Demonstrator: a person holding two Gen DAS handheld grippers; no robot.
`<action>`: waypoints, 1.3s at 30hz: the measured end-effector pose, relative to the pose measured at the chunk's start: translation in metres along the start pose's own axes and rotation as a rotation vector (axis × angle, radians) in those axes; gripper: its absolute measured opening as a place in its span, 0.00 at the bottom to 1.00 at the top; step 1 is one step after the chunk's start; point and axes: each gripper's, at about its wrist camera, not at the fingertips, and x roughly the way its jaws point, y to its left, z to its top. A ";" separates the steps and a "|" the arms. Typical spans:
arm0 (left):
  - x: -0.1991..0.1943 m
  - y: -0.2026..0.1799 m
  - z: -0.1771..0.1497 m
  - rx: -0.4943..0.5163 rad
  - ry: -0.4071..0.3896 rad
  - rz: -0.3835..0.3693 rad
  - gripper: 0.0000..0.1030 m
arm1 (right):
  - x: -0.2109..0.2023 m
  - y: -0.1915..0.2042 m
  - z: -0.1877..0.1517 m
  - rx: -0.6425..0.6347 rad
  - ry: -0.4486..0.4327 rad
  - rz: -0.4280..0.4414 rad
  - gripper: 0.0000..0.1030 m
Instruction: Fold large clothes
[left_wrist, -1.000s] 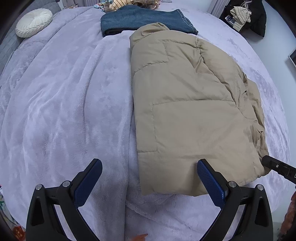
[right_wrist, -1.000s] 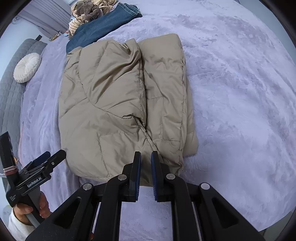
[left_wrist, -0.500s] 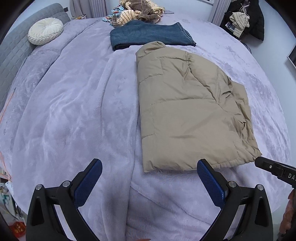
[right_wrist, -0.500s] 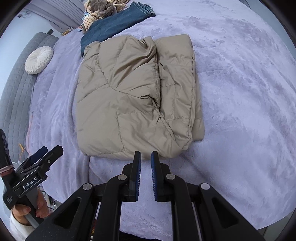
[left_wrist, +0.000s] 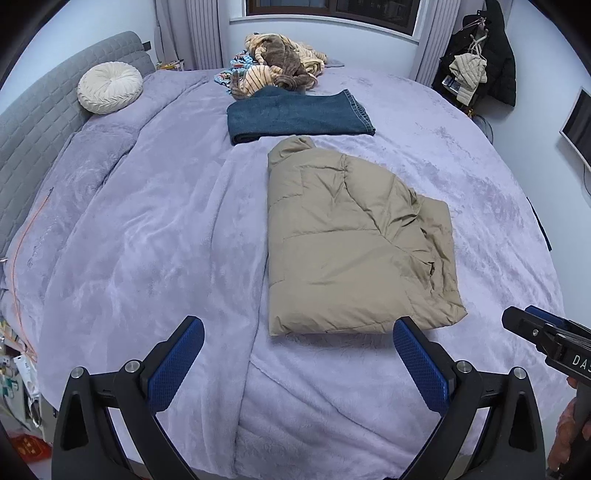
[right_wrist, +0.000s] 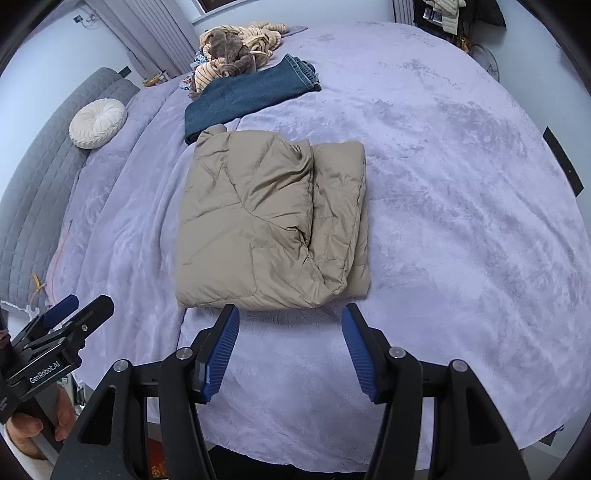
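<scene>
A beige puffer jacket lies folded lengthwise on the lilac bed blanket, collar toward the far side; it also shows in the right wrist view. My left gripper is open and empty, held back from the jacket's near hem. My right gripper is open and empty, just short of the same hem. Each gripper appears in the other's view: the right one and the left one.
Folded blue jeans lie beyond the jacket, with a heap of striped and brown clothes behind. A round cream cushion rests by the grey headboard. Dark coats hang at the far right.
Both grippers have pulled back and up from the jacket, so more of the bed shows. The right gripper has gone from shut to open. The jacket lies still.
</scene>
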 end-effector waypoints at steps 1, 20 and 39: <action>-0.004 -0.001 0.000 0.002 -0.007 0.003 1.00 | -0.005 0.001 0.001 -0.002 -0.017 -0.006 0.71; -0.030 0.008 -0.003 -0.005 -0.062 0.020 1.00 | -0.042 0.027 0.001 -0.080 -0.163 -0.123 1.00; -0.030 0.013 -0.003 -0.005 -0.063 0.029 1.00 | -0.046 0.034 -0.002 -0.085 -0.171 -0.151 1.00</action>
